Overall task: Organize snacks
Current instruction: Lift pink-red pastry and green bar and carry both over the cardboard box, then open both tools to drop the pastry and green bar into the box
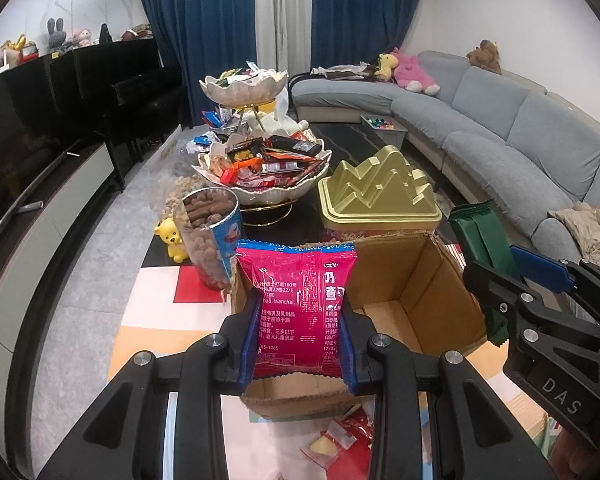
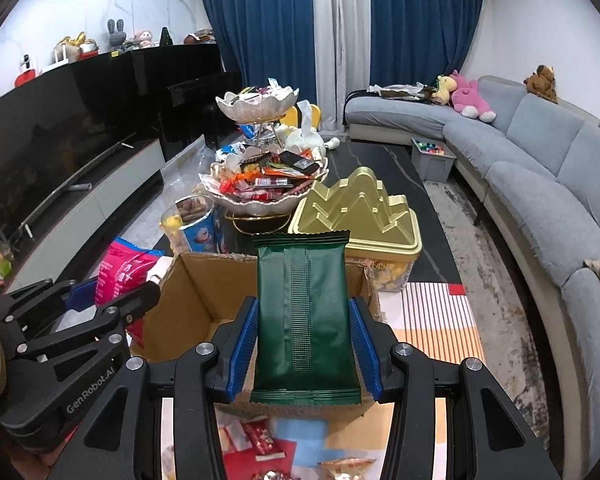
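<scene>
The left gripper (image 1: 298, 332) is clamping a pink snack packet (image 1: 300, 304) between its blue pads, and it is holding the packet upright above the near-left part of an open cardboard box (image 1: 412, 292). The right gripper (image 2: 304, 344) is gripping a dark green snack packet (image 2: 304, 312) in the same way, above the near side of the same box. The two grippers are standing side by side, near each other. Behind the box, on the dark counter (image 2: 380, 164), a gold lid (image 1: 380, 184) is sitting on a container, and a white tiered bowl (image 1: 260, 192) is holding many small snacks. An open bag of brown snacks (image 1: 208, 232) is standing left of the box.
</scene>
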The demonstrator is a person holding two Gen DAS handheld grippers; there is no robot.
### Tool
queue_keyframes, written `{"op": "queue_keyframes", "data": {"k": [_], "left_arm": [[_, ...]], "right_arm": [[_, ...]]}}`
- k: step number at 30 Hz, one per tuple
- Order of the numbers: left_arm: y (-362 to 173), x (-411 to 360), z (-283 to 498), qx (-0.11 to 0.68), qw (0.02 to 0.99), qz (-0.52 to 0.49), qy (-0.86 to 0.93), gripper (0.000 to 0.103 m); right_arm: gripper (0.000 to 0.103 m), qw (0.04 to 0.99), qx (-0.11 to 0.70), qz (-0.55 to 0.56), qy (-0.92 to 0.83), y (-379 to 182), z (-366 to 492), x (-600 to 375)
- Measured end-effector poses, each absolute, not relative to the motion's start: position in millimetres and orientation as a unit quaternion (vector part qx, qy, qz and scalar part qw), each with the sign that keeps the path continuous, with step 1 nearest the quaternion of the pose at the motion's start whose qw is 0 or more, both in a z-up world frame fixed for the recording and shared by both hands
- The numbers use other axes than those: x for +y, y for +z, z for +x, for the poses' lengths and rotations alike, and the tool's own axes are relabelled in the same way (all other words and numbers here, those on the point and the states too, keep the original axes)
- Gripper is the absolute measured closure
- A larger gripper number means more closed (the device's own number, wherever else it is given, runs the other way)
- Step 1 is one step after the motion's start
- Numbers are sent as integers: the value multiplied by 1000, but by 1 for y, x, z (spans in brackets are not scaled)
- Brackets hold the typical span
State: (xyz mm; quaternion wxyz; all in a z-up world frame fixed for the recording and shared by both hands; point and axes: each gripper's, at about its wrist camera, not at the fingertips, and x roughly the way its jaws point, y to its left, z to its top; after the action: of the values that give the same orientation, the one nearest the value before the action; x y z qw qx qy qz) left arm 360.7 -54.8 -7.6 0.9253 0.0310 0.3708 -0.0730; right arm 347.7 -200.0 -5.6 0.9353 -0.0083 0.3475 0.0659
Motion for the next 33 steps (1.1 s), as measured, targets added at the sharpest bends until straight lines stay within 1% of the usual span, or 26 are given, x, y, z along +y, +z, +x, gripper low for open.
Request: {"op": "queue_keyframes", "data": {"k": [20,22,24,25,26,29,31,33], "left_arm": [[-21,-54,393,391,917,17,-71,68],[-21,-54,393,392,917,16,-71,61],[-21,-54,392,389,918,17,-70,45],[-20,-53,392,387,919,18,-67,42],[-19,-53,391,384,921,20,-64,38],[-16,-51,392,383,922,21,-59,34],[-15,-50,392,381,923,23,-54,31],[-13,-49,391,379,924,24,-52,29]], "right_arm": [[56,931,359,-4,66,-13,377,-199],[56,931,359,-5,68,-14,378,-199],[55,930,361,-8,67,-14,379,-199],[49,930,362,-8,66,-15,379,-199],[41,930,362,-9,63,-14,380,-200],[32,932,357,-9,55,-12,379,-203],[28,933,356,-9,49,-11,378,-205],[27,934,355,-7,46,-9,377,-207]]}}
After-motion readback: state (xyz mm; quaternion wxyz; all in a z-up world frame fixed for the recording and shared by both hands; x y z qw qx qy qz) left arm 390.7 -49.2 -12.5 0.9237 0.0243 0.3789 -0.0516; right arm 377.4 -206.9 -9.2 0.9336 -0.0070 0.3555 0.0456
